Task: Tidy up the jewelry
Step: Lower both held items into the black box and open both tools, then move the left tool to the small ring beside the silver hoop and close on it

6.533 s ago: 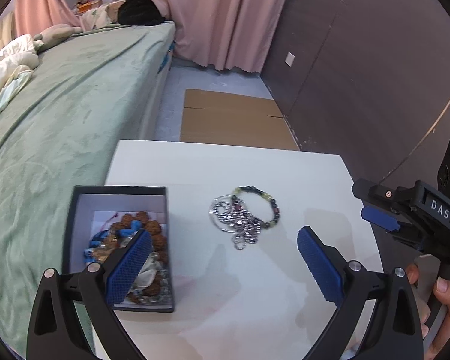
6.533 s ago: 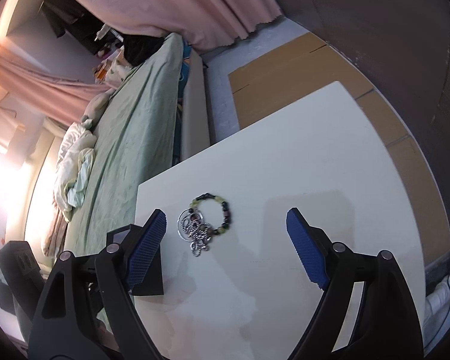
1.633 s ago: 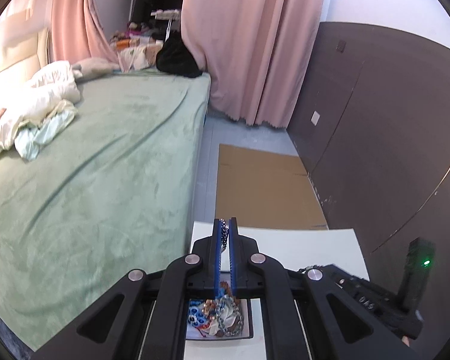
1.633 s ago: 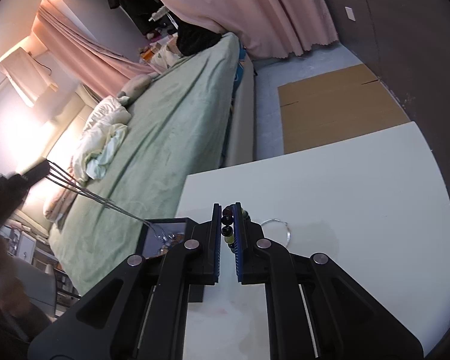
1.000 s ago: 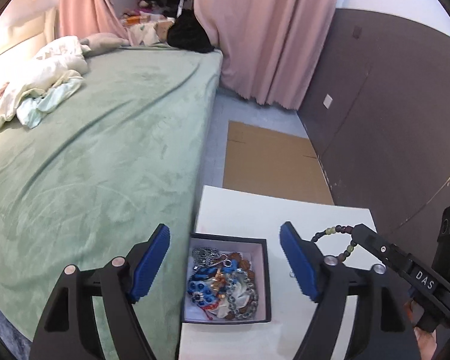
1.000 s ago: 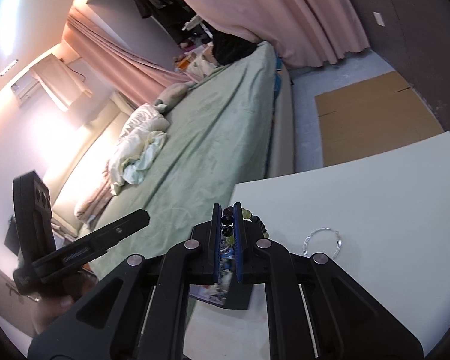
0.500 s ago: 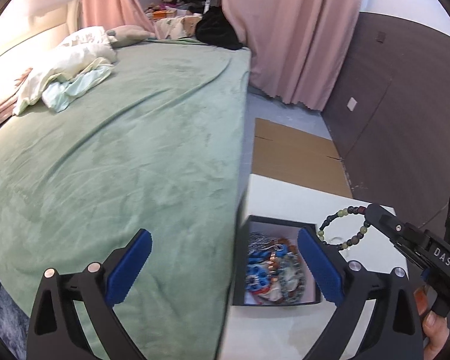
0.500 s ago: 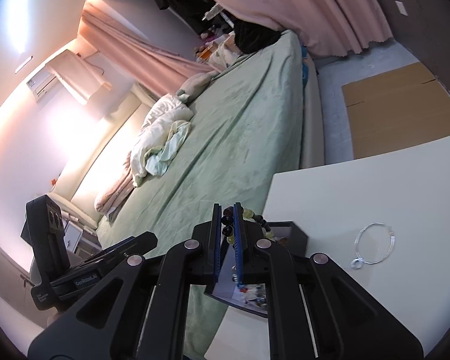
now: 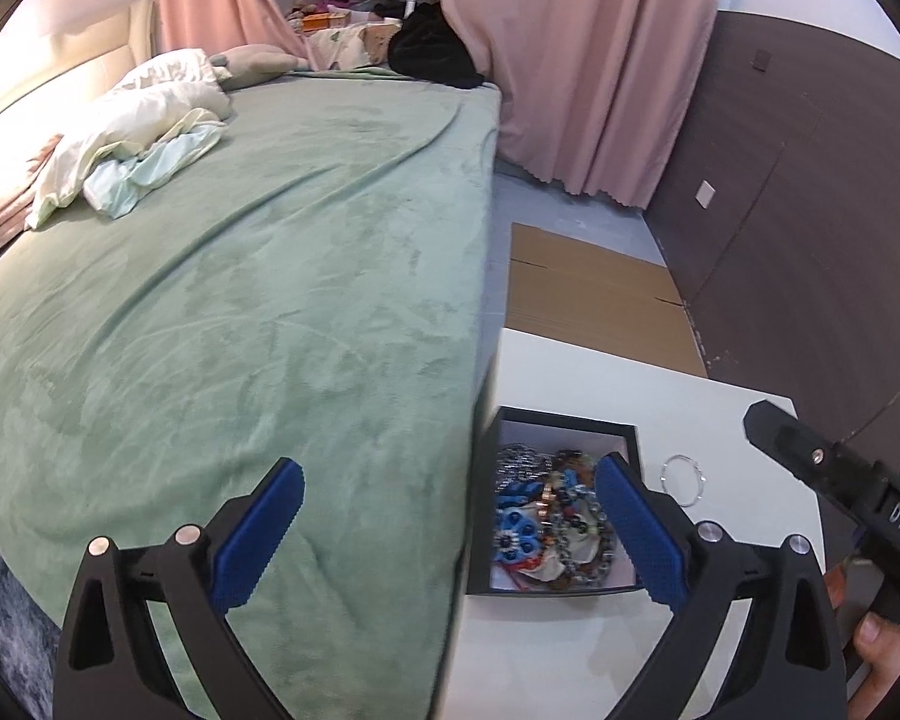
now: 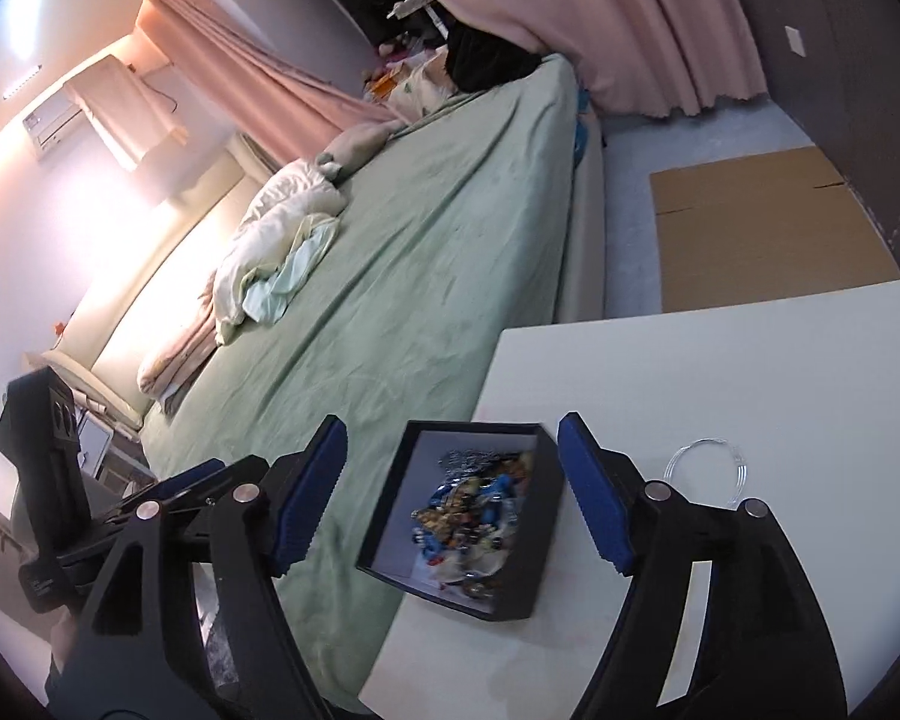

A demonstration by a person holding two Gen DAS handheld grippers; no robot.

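Note:
A black box [image 9: 570,420] with a white lining stands at the white table's left edge, beside the bed. It holds a tangled pile of jewelry [image 9: 546,516]: blue pieces, beads and silver chain. A thin silver hoop [image 9: 683,480] lies on the table just right of the box. My left gripper [image 9: 447,480] is wide open over the bed's edge and the box, holding nothing. My right gripper [image 10: 450,444] hovers above the box [image 10: 540,540] and its jewelry [image 10: 474,510]. Its jaws are opening with nothing between the pads. The hoop [image 10: 708,468] lies to its right.
The white table [image 10: 720,372] stretches right and back from the box. A bed with a green cover [image 9: 270,300] borders its left side. Flat cardboard [image 9: 588,294] lies on the floor behind, with pink curtains and a dark wall beyond.
My right gripper has opened, and the beaded bracelet it pinched is gone from its pads. Both grippers have shifted slightly over the box. The left one stays open.

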